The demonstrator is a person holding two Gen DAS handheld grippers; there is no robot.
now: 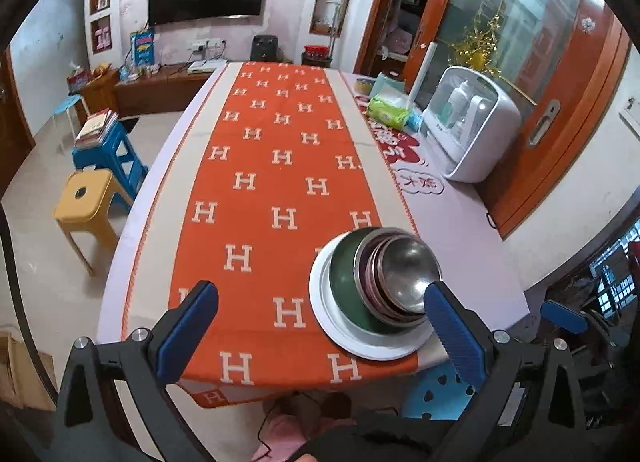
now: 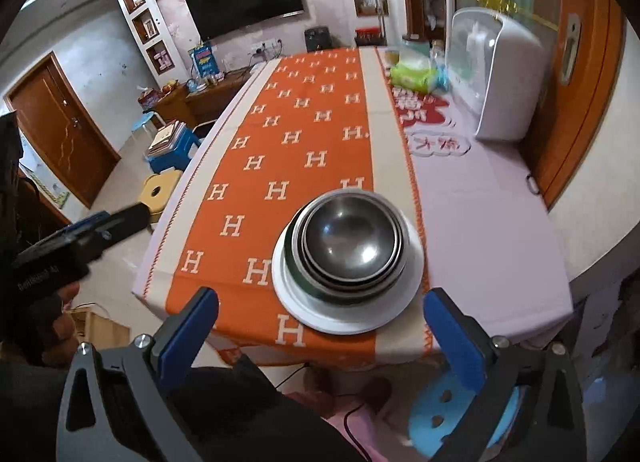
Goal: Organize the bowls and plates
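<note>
On the orange H-patterned runner (image 1: 260,182) near the table's front edge stands one stack. A white plate (image 1: 340,326) carries a green bowl (image 1: 344,282) with several nested steel bowls (image 1: 400,270) inside. My left gripper (image 1: 320,290) hangs open above and in front of the stack, holding nothing. In the right wrist view the same white plate (image 2: 348,318) and steel bowls (image 2: 348,242) lie ahead between the spread fingers of my right gripper (image 2: 323,296), open and apart from them. The left gripper (image 2: 108,222) also shows at that view's left.
A white dish cabinet (image 1: 468,122) and a green wipes pack (image 1: 388,112) sit on the table's far right. A yellow stool (image 1: 86,198) and a blue stool (image 1: 108,154) stand left of the table. A light blue stool (image 1: 436,390) is below the front edge.
</note>
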